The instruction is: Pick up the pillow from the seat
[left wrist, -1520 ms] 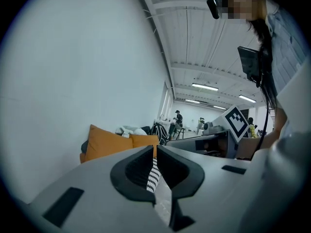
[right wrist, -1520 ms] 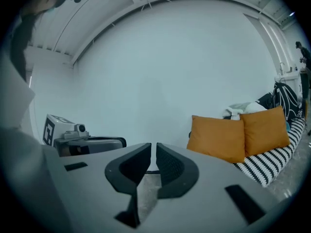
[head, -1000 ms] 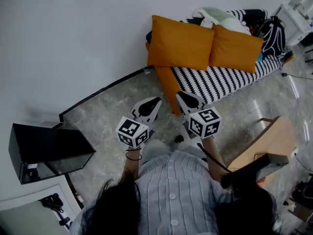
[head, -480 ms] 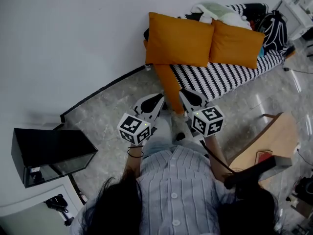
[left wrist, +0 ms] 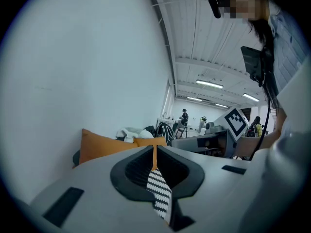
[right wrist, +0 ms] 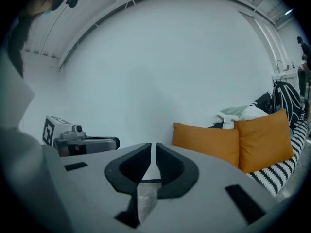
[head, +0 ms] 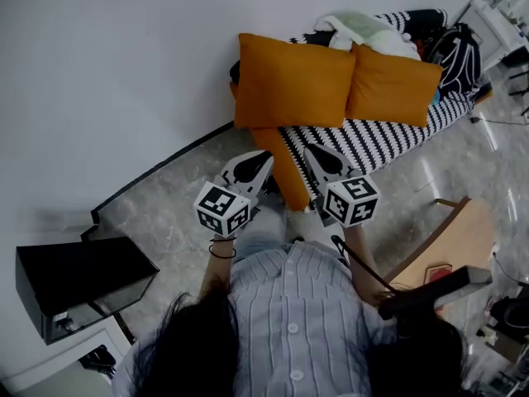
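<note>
1. Two grippers in view, both held low over the grey stone floor (head: 165,201), just short of the seat
2. Left gripper (head: 263,159): jaws together, nothing clamped between them
3. Right gripper (head: 310,150): jaws together, nothing clamped between them
4. Large orange square fabric pillow (head: 293,81): propped upright at the end of the black-and-white striped seat (head: 372,139), against the white wall (head: 124,73), touching a smaller orange pillow (head: 393,83) alongside
5. Large pillow apart from both grippers, untouched
</note>
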